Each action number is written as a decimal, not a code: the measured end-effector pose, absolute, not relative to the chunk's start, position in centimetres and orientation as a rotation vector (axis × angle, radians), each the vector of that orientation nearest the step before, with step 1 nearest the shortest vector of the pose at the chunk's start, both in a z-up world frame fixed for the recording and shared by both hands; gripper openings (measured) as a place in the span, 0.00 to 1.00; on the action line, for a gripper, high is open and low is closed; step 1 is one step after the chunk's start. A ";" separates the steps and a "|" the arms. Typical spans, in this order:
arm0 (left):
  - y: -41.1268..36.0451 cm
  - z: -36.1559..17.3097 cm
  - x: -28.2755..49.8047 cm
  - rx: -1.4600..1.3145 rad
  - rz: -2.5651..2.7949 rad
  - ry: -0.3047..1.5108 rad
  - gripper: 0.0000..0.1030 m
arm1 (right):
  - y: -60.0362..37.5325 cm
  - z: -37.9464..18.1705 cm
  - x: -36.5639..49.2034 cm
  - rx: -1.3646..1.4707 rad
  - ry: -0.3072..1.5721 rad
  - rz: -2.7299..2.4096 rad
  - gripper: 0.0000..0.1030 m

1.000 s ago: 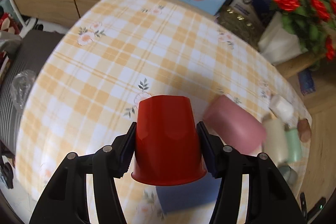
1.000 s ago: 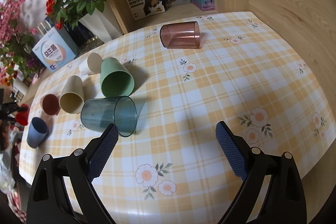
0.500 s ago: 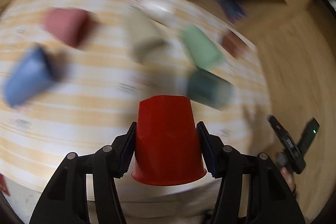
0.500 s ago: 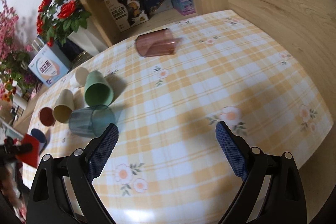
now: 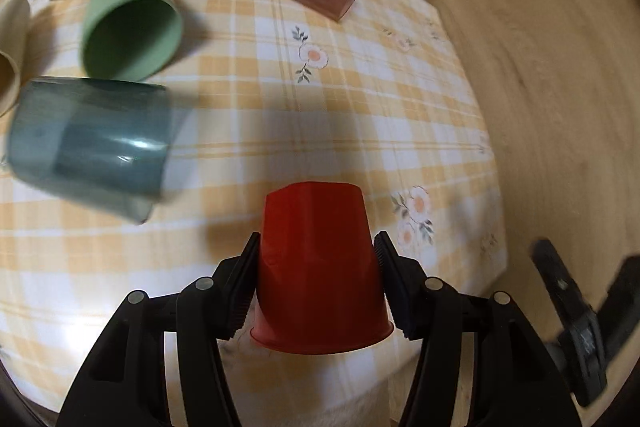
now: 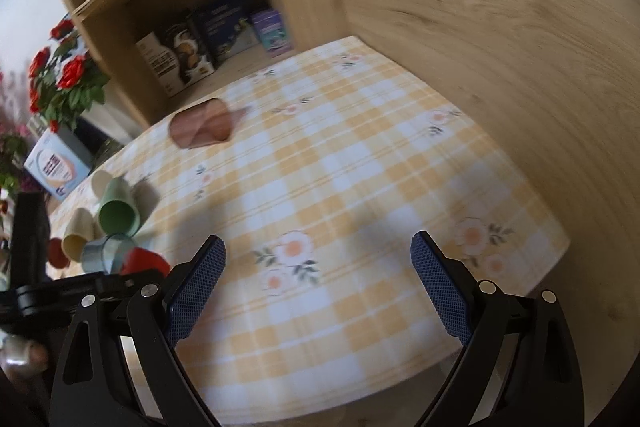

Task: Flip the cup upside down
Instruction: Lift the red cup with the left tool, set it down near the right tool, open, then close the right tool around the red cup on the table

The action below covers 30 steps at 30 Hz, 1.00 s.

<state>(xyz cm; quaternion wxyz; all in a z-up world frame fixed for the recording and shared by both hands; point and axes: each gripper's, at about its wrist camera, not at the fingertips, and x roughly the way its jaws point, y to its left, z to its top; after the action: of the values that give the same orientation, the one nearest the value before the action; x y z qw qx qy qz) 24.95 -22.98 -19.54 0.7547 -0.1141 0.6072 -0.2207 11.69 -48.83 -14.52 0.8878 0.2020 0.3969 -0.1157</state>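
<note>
Red cup (image 5: 318,267), base forward and rim toward the camera, is clamped in my left gripper (image 5: 318,281) above the table (image 5: 360,107); right gripper (image 6: 318,285) gapes wide, holding nothing; cup mouth hidden.

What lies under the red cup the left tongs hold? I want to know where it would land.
Below the red cup, gripped by the left tongs, lies checked tablecloth near the table's edge. The patch straight beneath the cup is covered.
</note>
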 end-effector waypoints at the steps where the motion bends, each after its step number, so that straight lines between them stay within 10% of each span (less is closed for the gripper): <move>1: -23.1 -19.7 24.8 -0.238 -0.474 1.321 0.53 | -49.4 -14.8 11.5 0.429 0.829 -0.249 0.88; 30: -19.0 -12.6 19.9 0.053 -0.506 0.990 0.71 | -46.3 -13.7 9.9 0.473 0.856 -0.209 0.88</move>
<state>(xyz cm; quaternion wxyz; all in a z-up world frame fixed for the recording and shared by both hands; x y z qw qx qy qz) 19.89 -19.02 -12.65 0.8491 0.0252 0.4699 -0.2402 9.87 -46.30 -13.68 0.8776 0.2269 0.4102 -0.1002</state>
